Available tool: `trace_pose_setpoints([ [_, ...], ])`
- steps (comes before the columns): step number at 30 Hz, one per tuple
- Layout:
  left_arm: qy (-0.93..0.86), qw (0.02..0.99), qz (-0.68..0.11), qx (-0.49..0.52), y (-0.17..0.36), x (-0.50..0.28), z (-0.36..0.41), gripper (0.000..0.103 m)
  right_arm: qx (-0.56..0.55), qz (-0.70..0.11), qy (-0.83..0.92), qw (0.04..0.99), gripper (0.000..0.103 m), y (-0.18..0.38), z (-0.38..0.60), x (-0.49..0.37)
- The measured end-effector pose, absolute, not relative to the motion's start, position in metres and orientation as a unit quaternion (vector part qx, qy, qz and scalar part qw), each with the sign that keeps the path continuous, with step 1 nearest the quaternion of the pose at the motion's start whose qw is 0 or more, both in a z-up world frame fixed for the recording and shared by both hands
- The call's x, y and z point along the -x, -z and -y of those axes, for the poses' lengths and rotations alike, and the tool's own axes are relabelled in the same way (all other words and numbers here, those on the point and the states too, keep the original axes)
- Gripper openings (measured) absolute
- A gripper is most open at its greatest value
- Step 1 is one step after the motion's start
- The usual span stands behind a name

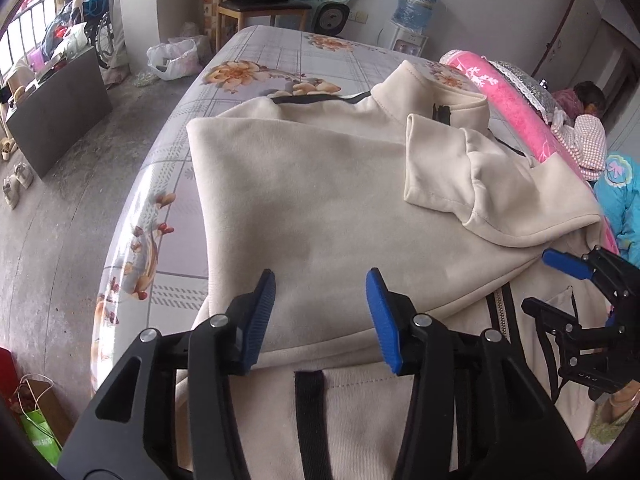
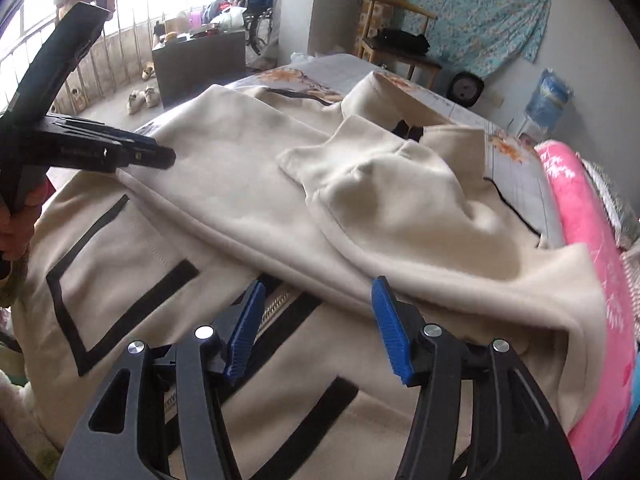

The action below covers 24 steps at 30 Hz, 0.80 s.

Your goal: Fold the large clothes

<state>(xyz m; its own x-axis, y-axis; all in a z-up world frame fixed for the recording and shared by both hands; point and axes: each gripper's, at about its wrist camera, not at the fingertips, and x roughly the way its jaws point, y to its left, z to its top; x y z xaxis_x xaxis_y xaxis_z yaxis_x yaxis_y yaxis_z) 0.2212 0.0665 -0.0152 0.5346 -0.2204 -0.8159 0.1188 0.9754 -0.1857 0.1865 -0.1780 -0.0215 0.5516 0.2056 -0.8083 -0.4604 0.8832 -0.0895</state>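
- The cream fleece zip jacket with black trim lies spread on the floral grey bedsheet, both sleeves folded across its front.
- The left gripper tilts down over the jacket's lower hem, blue pads spread, nothing between them.
- The right gripper angles down above the jacket's zipper, jaws apart, empty.

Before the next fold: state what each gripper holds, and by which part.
Nothing is held. The left gripper and the right gripper both stand open above the jacket, with no cloth between the pads.
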Motion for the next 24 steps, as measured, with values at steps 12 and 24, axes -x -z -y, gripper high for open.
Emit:
trace_pose_setpoints([
  [12, 0.201, 0.803, -0.519, 0.212, -0.002, -0.288, -0.039, 0.045, -0.044, -0.444, -0.109, 0.888, 0.061, 0.038, 0.273, -0.184],
  [24, 0.163, 0.799, -0.561, 0.143, 0.039, -0.365, 0.035, 0.043, -0.068, -0.435, -0.094, 0.893, 0.061, 0.061, 0.291, -0.184],
])
